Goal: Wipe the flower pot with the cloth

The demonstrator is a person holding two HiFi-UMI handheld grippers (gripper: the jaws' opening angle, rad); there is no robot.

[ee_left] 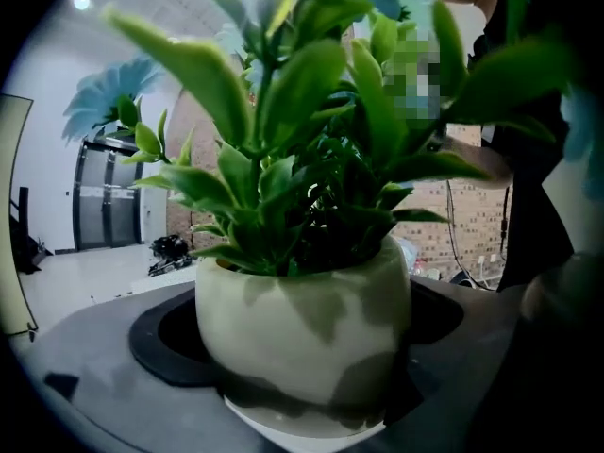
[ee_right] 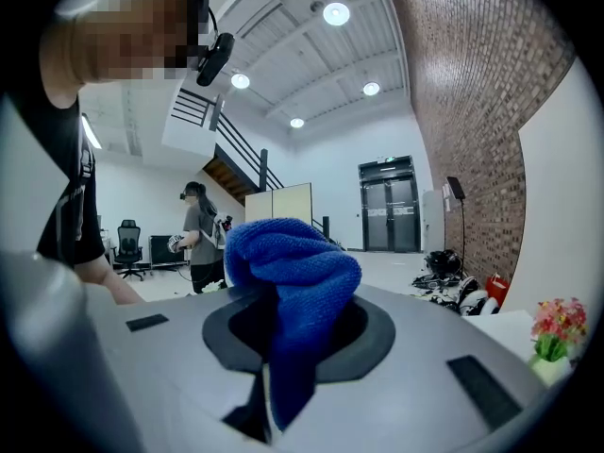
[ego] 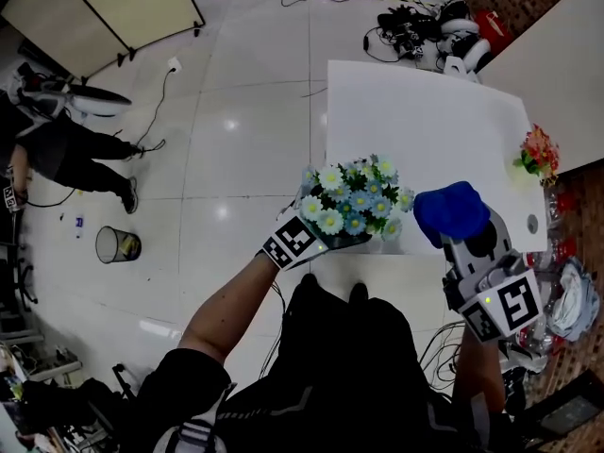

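A white flower pot [ee_left: 302, 333] with green leaves and pale blue and white flowers [ego: 354, 198] is held up off the table, with my left gripper [ego: 326, 242] shut on it. In the left gripper view the pot fills the space between the jaws. My right gripper [ego: 464, 229] is shut on a blue cloth [ego: 451, 210], which stands bunched above the jaws [ee_right: 288, 281]. In the head view the cloth is just to the right of the flowers, a small gap apart.
A white table [ego: 415, 130] lies below and beyond both grippers. A small pot of red and yellow flowers [ego: 538, 152] stands at its right edge. Cables and gear [ego: 425, 22] lie on the floor behind, a wire bin [ego: 117, 244] at left. A person [ee_right: 200, 234] stands further off.
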